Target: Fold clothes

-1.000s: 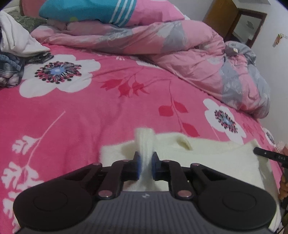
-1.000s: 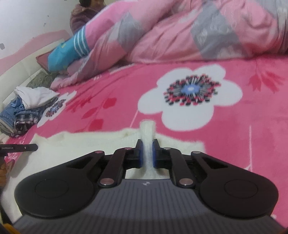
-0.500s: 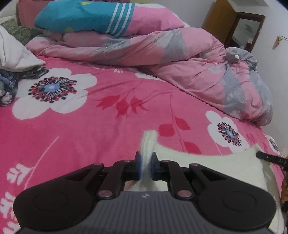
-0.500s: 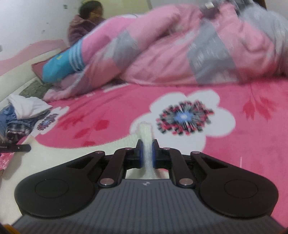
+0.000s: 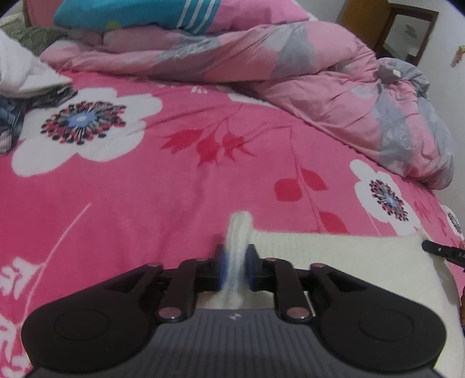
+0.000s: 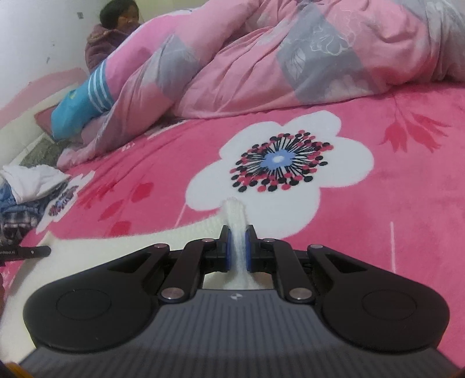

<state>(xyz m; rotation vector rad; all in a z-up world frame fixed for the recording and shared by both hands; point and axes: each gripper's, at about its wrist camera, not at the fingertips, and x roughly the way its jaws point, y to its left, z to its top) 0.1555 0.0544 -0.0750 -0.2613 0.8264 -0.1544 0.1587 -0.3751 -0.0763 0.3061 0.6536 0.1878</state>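
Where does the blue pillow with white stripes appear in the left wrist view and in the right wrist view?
Left wrist view: the blue pillow with white stripes lies at the top edge, left of centre, on the pink quilt.
Right wrist view: it lies at the left, at the end of that quilt.
Shared landmark: the pile of clothes at the left.

The left tongs (image 5: 236, 263) are pointed forward and steeply downward, and their jaws are being opened; a pinch of cream knit is seen between the blue pads (image 5: 222, 266), which are blurred, so contact cannot be judged. The right tongs (image 6: 236, 252) are angled downward less steeply and are kept closed, the blue pads (image 6: 229, 252) pressed against a ridge of the same cream knit. The tip of each tool is caught at the edge of the other's view.
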